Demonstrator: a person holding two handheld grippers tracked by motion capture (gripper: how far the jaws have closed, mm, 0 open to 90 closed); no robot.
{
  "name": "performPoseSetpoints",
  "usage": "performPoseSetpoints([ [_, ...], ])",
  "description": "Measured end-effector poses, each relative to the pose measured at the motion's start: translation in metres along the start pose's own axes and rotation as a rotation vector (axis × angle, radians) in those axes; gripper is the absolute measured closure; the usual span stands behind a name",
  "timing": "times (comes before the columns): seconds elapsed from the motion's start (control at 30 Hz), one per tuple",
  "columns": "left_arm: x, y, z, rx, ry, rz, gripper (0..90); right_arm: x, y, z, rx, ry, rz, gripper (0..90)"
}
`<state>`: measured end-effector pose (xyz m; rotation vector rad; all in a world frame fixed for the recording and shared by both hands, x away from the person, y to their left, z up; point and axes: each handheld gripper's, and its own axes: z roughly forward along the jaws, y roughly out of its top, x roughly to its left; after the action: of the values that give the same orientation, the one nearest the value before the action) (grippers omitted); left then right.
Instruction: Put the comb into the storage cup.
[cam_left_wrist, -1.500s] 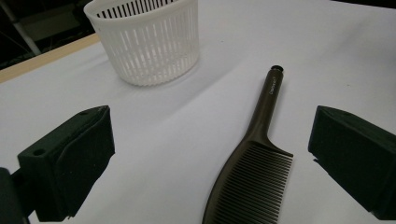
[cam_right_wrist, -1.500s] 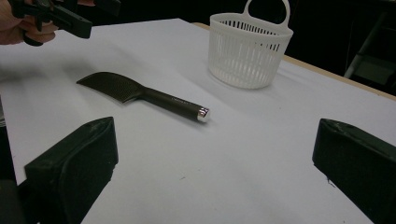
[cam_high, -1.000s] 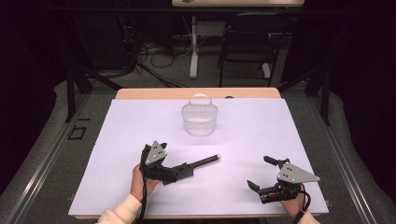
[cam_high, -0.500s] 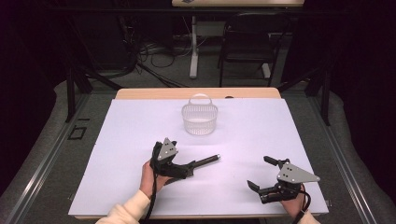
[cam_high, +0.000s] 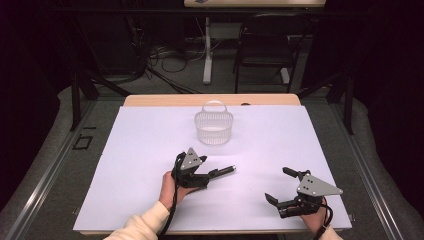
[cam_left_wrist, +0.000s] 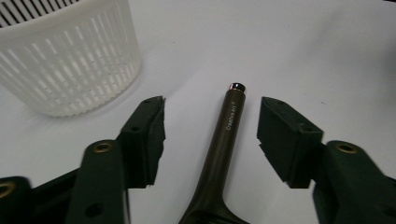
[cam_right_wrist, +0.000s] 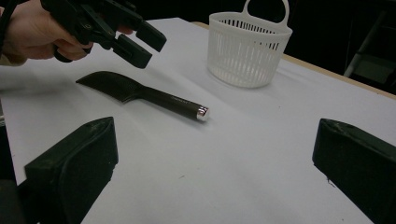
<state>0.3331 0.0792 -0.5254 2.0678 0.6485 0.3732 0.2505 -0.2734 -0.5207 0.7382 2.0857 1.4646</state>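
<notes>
We saw the left gripper (cam_left_wrist: 211, 135), jaws just closing yet apart, straddling the dark slotted spatula's handle (cam_left_wrist: 224, 140), untouched; right gripper (cam_high: 284, 187) spread wide.

The desk (cam_high: 150, 135) wears a plain pale sheet, white with a faint lilac cast, and a strip of light wood shows along its far edge. Near that edge the basket (cam_high: 213, 127) is white, its wall slotted with fine upright slits. The spatula (cam_right_wrist: 140, 93) is dark brownish-black all over, with small pale lettering on the handle and a shiny silver cap at its tip. The left gripper (cam_high: 197, 176) and the right gripper (cam_high: 280, 187) are both matt black, each topped by a grey plate with dark dots. The sleeve (cam_high: 140, 227) is cream.
</notes>
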Motion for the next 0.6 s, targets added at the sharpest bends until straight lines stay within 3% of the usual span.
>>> performPoseSetpoints([
  [0.33, -0.006, 0.003, 0.018, 0.051, -0.095, 0.03, 79.1, 0.0, 0.0, 0.0, 0.003, 0.001, 0.003, 0.0],
  [0.5, -0.009, 0.007, 0.027, 0.073, -0.114, 0.031, 89.5, 0.0, 0.0, 0.0, 0.001, -0.001, 0.002, 0.0],
  [0.6, -0.01, 0.011, 0.035, 0.084, -0.107, 0.029, 90.0, 0.0, 0.0, 0.0, 0.003, 0.0, 0.003, 0.0],
])
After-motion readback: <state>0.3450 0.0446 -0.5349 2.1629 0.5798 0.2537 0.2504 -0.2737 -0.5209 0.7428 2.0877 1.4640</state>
